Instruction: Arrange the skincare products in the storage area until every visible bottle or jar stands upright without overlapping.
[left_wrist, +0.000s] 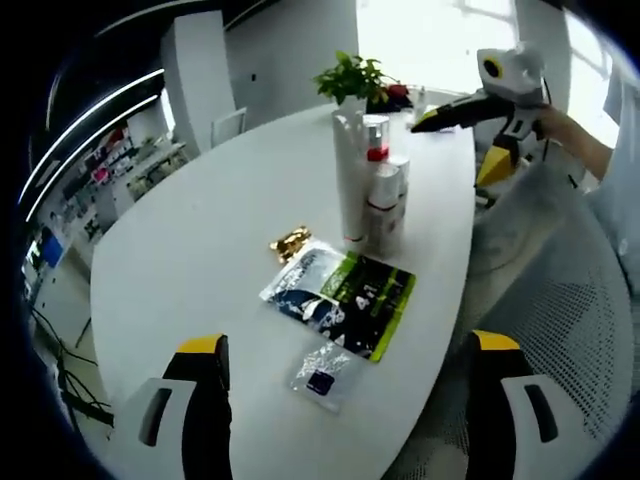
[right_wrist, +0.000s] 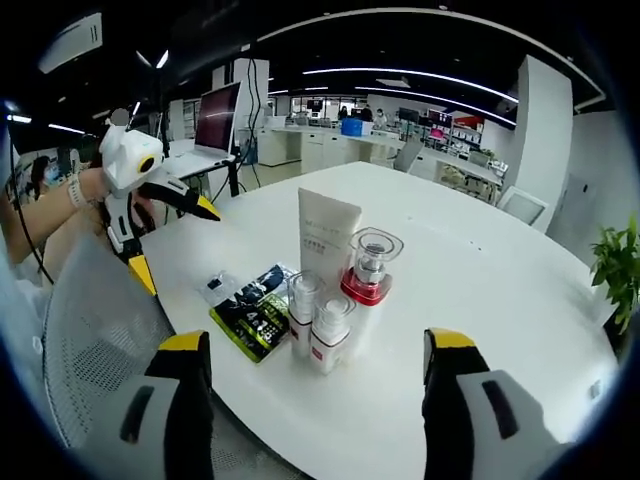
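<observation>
Left gripper: jaws spread wide, nothing between them, held low at the near edge of the tabletop. Ahead of it and nearest lies a small clear sachet, then a dark and green flat packet, with a gold crumpled wrapper just beyond the packet's left corner. All 3 lie flat; they look like packaging rather than bottles, so probably not part of the upright count.

Further ahead, past the packet, the skincare group stands together: a tall white tube, a red-collared pump bottle and 2 small white bottles, of which the nearer bottle shows a red band. All appear upright. They stand tight, touching or nearly so; whether any gap separates them cannot be told from here. A potted plant sits at the far end.

Right gripper: also released, jaws well apart and empty, facing the same group from the opposite side. Directly ahead between its jaws are the 2 small bottles, the red-based bottle with clear cap just behind to the right, the white tube behind on the left. The packet lies left of them.

Judgement: both grippers are backed off to check the layout; the bottles seem finished or close, with spacing the only doubt.
</observation>
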